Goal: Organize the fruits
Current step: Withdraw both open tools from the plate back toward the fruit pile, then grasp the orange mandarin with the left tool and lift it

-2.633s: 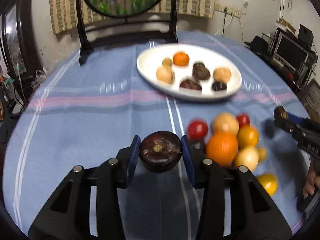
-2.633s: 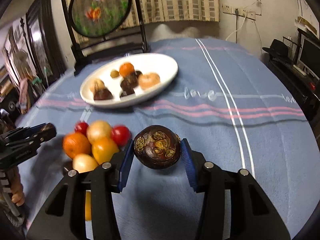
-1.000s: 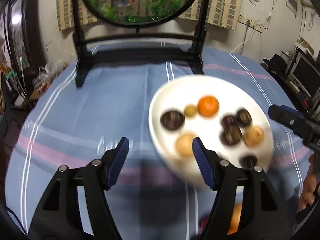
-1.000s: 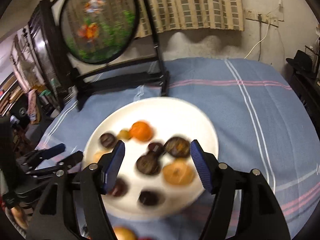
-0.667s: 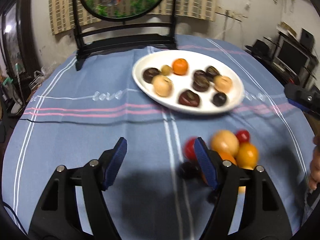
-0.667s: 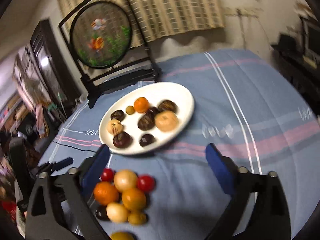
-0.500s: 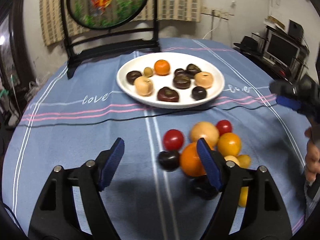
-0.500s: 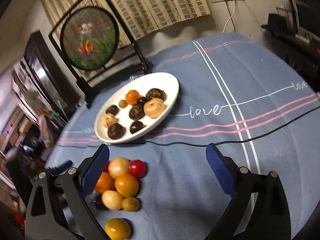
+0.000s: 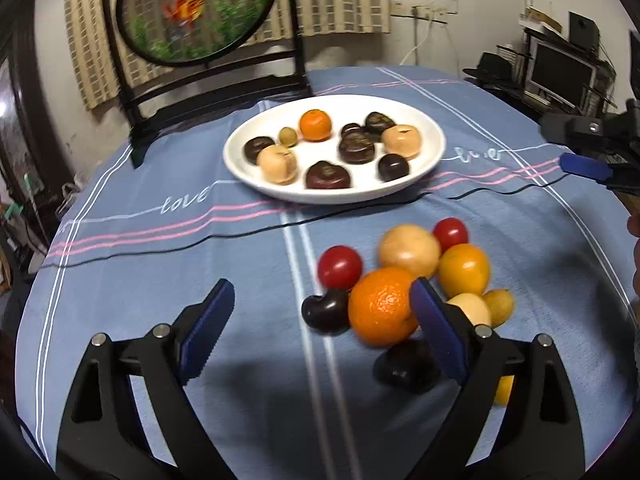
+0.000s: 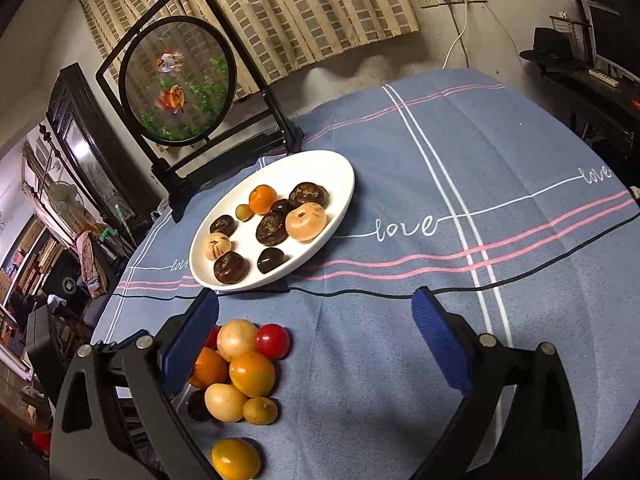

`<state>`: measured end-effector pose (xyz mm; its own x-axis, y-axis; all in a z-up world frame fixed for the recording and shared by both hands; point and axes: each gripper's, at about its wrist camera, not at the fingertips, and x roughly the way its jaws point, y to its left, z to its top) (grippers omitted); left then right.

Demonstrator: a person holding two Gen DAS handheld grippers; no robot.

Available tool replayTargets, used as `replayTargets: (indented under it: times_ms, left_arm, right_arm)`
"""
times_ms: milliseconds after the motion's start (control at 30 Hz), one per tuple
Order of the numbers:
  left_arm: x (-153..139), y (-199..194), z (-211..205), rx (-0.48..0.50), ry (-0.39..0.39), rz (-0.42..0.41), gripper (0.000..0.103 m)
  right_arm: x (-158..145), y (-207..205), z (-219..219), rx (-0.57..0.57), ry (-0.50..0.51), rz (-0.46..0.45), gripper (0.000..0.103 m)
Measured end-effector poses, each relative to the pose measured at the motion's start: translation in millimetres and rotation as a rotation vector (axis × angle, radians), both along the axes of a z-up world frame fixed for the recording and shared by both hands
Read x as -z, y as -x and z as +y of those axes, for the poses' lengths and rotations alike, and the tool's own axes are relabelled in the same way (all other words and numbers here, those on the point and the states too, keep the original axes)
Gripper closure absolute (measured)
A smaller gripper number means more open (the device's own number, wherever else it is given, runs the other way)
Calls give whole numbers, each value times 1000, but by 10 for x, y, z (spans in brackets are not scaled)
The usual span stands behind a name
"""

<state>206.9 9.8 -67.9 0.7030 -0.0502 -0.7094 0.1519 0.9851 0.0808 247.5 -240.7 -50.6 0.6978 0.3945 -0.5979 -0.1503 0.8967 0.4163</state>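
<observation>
— Where are your grippers, and what are they holding?

— Nothing in either. My left gripper (image 9: 320, 316) has just been spreading its blue-padded jaws, and they stand wide apart above the blue striped tablecloth (image 9: 168, 280). A dark heart-shaped fruit (image 9: 326, 310) and a large round orange (image 9: 380, 306) sit in the gap between the pads, but neither pad presses on them. My right gripper (image 10: 316, 320) has also just been opening — its jaws gape over bare cloth, with no fruit between them.

— And the fruit to be sorted?

— Part of it lies on the white oval plate (image 9: 434, 136) further up the table: a small orange mandarin (image 9: 315, 125), a little green-yellow fruit (image 9: 287, 136), two pale peach-coloured ones and several dark brown ones. The rest is a loose heap on the cloth nearer to me, on the near side of the plate, well apart from it. Beside the orange there are two red cherry tomatoes (image 9: 340, 267), a pale yellow round fruit (image 9: 409, 250) and a deep yellow one (image 9: 464, 270) — all touching one another.

— Anything off on its own?

— One yellow fruit (image 10: 236, 458) lies a little apart from the heap, nearest to me in the right view. Another dark fruit (image 9: 404, 364) sits just beside my left gripper's right pad; its shape I cannot make out.

— What stands behind the plate?

— A round embroidered goldfish screen in a black frame (image 10: 178, 82).
</observation>
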Motion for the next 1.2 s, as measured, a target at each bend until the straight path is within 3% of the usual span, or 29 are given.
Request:
replayTargets:
  times_ms: [100, 167, 267, 333, 500, 633, 800, 900, 1067, 1133, 1200]
  left_arm:
    - [-10, 42, 196, -67, -7, -10, 9]
    - [11, 73, 393, -176, -45, -15, 10]
    - [18, 111, 700, -245, 57, 17, 13]
    - [-24, 148, 723, -229, 101, 1, 13]
    - [-100, 276, 273, -53, 53, -63, 13]
    - [-57, 231, -22, 12, 3, -48, 13]
    - [62, 108, -101, 1, -50, -11, 11]
    - [19, 158, 27, -37, -61, -36, 9]
    - [-130, 260, 567, -219, 27, -88, 12]
    - [-109, 263, 672, -196, 105, -48, 12]
    - [-63, 264, 587, -168, 76, -31, 12]
  right_arm:
    - [-3, 1, -28, 4, -9, 3, 6]
    - [-20, 16, -36, 3, -16, -6, 6]
    - [-60, 56, -35, -2, -25, -24, 6]
    - [-72, 69, -25, -5, -25, -30, 6]
    - [-76, 61, -13, -6, -24, -30, 6]
    - [-66, 51, -18, -4, -29, -22, 6]
    - [-57, 49, -10, -8, -24, -18, 6]
    - [-55, 53, -17, -6, -22, -17, 6]
    - [-61, 61, -40, -1, -30, -19, 6]
    - [-62, 62, -17, -8, -27, -19, 6]
    - [-64, 64, -7, -12, -24, -20, 6]
